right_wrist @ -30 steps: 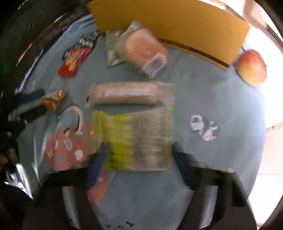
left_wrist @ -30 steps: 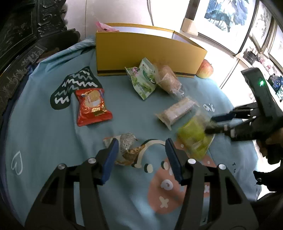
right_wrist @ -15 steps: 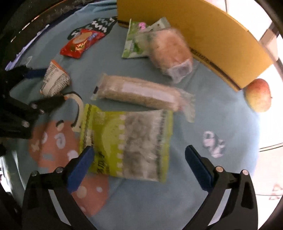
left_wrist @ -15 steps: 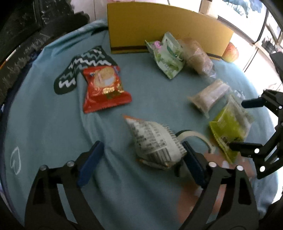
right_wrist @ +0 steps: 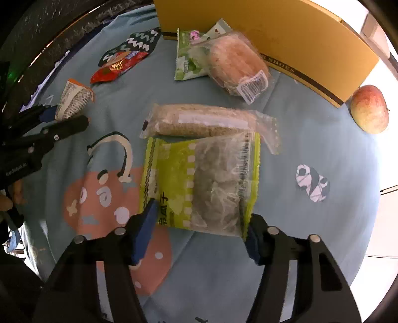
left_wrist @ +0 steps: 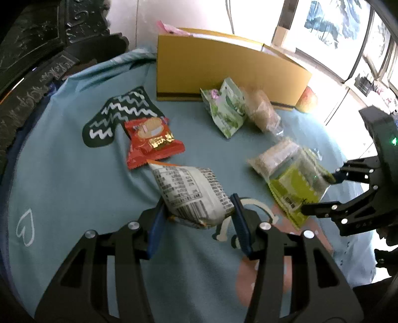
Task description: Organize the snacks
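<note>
While our left gripper (left_wrist: pixel 197 218) has its jaws pressed against both sides of the white snack packet (left_wrist: pixel 191 192), our right gripper (right_wrist: pixel 200 232) has its jaws closed on the near edge of the green snack bag (right_wrist: pixel 199 183). Just beyond the right jaws, touching the far edge of that green bag, lies the long clear-wrapped bar (right_wrist: pixel 206 121). Farther ahead sits the wrapped bread bun (right_wrist: pixel 236 67), overlapping the pale green pouch (right_wrist: pixel 185 62) to its left. Ahead of the left jaws and slightly left lies the red biscuit pack (left_wrist: pixel 151 141), its near edge meeting the white packet's tip.

Farthest from both jaws stands the yellow shoe box (left_wrist: pixel 223 72); something pink (left_wrist: pixel 166 27) pokes above its far left corner, and we cannot see the rest of its inside. An apple (right_wrist: pixel 369 109) rests beside the box's right end.

Everything sits on a blue cartoon-printed cloth (left_wrist: pixel 62 174). Behind are carved dark furniture (left_wrist: pixel 37 49), pale wall and framed pictures (left_wrist: pixel 330 20).
</note>
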Demonstrator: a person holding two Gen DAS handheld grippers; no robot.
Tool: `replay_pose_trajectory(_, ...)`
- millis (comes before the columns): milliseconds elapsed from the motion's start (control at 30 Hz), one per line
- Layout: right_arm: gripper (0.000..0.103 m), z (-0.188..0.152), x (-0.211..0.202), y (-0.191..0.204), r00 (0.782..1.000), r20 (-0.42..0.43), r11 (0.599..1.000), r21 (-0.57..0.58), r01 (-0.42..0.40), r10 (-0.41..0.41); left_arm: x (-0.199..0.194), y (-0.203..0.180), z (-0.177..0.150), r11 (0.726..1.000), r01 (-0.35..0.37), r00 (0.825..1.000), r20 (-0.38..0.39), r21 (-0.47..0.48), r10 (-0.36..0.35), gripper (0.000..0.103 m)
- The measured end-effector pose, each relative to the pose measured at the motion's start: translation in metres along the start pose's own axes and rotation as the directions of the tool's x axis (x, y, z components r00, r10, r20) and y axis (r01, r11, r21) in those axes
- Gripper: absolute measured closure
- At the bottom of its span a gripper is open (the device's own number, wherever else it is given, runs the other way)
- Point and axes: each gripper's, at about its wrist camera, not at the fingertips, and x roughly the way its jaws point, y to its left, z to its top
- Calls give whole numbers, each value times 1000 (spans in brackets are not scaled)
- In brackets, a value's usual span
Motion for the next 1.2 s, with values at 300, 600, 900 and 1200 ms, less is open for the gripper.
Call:
replay_pose_trajectory(300, 70, -13, -22, 0, 988, -23, 988, 25, -153, 153, -18, -3, 1, 999, 37, 999, 23, 0, -37, 53)
replay_pose_trajectory(600, 11, -4, -25, 29, 990, 26, 976, -171, 138, -136, -11, -1, -6, 1000, 0, 1000, -13, 21, 0, 52)
replay_pose_trajectory(900, 1, -10, 4, 75, 980, 28, 745, -646, 169, -198, -11, 10, -10, 1000, -9, 999, -32, 5, 9, 52)
replay_pose_trajectory(1200, 1, 7, 16, 55, 993, -110, 778, -627, -29, -52, 3, 11, -14, 1000, -13, 997, -75, 11, 14, 43)
